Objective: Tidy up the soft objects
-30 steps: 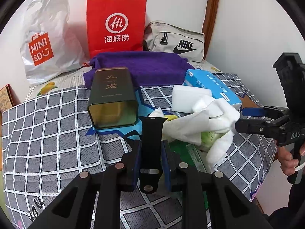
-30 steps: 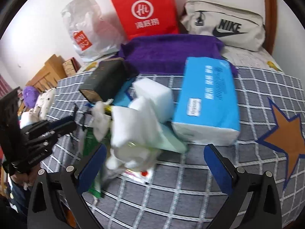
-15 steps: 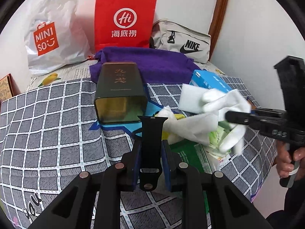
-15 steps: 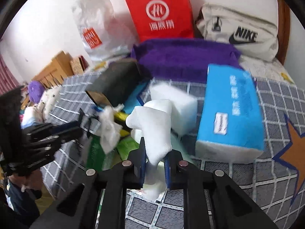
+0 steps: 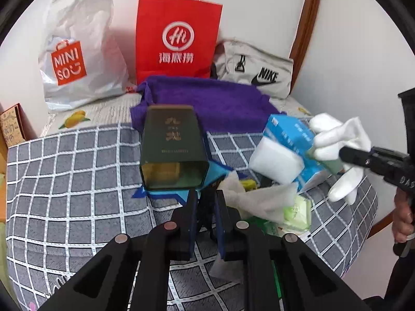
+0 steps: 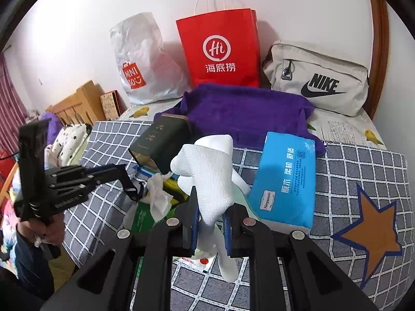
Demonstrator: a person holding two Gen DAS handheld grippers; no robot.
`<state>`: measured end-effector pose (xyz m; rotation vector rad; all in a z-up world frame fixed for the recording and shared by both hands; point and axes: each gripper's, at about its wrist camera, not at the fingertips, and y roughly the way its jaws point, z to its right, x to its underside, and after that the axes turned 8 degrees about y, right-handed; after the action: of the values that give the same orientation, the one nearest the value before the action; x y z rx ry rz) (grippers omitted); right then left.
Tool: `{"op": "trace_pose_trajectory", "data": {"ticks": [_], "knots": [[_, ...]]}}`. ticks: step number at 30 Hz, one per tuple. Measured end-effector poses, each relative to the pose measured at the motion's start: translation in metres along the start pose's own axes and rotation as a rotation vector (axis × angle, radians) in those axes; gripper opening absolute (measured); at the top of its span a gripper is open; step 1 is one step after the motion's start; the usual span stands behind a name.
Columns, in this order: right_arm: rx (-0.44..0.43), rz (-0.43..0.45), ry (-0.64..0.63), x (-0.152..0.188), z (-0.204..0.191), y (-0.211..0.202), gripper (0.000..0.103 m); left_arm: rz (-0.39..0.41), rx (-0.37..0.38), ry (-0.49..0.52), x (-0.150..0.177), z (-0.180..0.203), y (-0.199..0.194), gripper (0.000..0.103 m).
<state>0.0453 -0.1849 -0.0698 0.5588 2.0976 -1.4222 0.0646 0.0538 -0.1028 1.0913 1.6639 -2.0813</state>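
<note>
- The right gripper (image 6: 211, 223) pinches a soft white sock (image 6: 211, 171) between its blue pads. The sock hangs in the air above the checked bed cover (image 6: 350, 171).
- Only the left wrist view shows the sock (image 5: 337, 140) from the side, sticking out both ways from the right gripper (image 5: 348, 155).
- The left gripper (image 5: 206, 207) has its jaws closing, nearly together. A dark thing sits between them, but it is too blurry to name.
- Only the right wrist view shows the person's hand (image 6: 49, 230) under the left gripper (image 6: 129, 184).
- A crumpled white tissue (image 5: 256, 199) lies on green packets, partly hidden by the left gripper.
- A shiny blue tissue pack (image 6: 286, 178), a dark tin box (image 5: 172, 150) lying on its side, and a fuzzy purple towel (image 6: 246, 108) lie on the bed.
</note>
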Motion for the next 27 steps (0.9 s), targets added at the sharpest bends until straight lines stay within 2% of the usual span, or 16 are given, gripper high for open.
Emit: {"op": "trace_pose_trajectory", "data": {"ticks": [6, 10, 14, 18, 20, 25, 27], "knots": [[0.0, -0.005, 0.001, 0.0, 0.003, 0.0, 0.016, -0.026, 0.038, -0.012, 0.005, 0.0, 0.017, 0.013], [-0.002, -0.018, 0.02, 0.002, 0.009, 0.003, 0.017, -0.08, -0.024, 0.028, 0.004, 0.004, 0.038, 0.013], [0.005, -0.03, 0.02, 0.005, 0.012, 0.004, 0.018, -0.09, -0.038, 0.049, 0.002, 0.005, 0.046, 0.014], [0.009, -0.042, 0.03, 0.007, 0.016, 0.007, 0.019, -0.084, -0.019, 0.078, 0.0, 0.01, 0.043, 0.025], [0.003, -0.044, 0.036, 0.008, 0.018, 0.008, 0.019, -0.085, -0.012, 0.083, -0.001, 0.01, 0.044, 0.042], [0.003, -0.057, 0.037, 0.009, 0.019, 0.014, 0.019, -0.102, -0.019, 0.1, -0.002, 0.005, 0.055, 0.045], [0.003, -0.062, 0.032, 0.009, 0.018, 0.015, 0.019, -0.107, 0.023, 0.1, -0.003, 0.002, 0.062, 0.045]]}}
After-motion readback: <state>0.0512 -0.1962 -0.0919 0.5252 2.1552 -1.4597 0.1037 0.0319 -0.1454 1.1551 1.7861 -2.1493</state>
